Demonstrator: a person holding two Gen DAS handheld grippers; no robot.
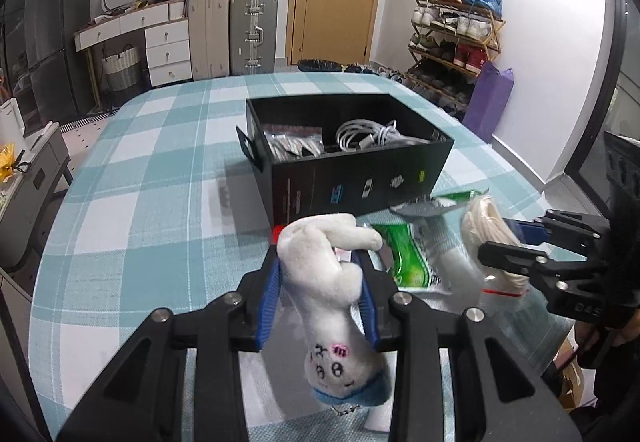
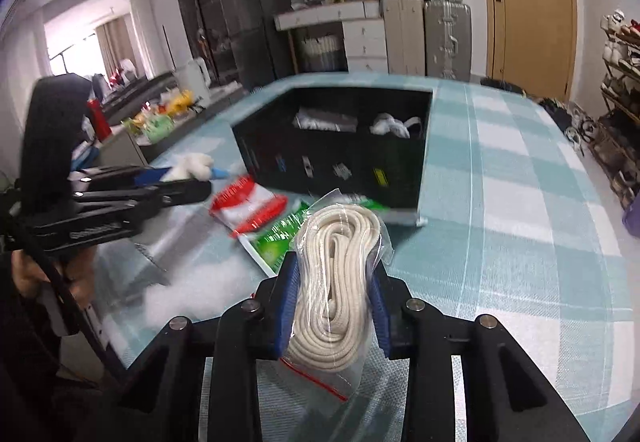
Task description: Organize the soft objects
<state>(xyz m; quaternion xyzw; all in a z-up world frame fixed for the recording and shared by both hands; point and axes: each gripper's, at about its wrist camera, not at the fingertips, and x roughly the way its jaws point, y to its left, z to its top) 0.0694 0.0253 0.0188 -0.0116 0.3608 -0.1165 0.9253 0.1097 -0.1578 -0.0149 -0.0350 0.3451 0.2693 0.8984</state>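
Plush toy face: left view only.

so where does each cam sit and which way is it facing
Left wrist: rides the left gripper, facing the door over the black box; its fingers clamp the plush toy, with the right gripper at right.
Right wrist: rides the right gripper, facing the box and suitcases; its fingers clamp the bagged rope, with the left gripper and a hand at left.
Shared: box, checked tablecloth, green packet.
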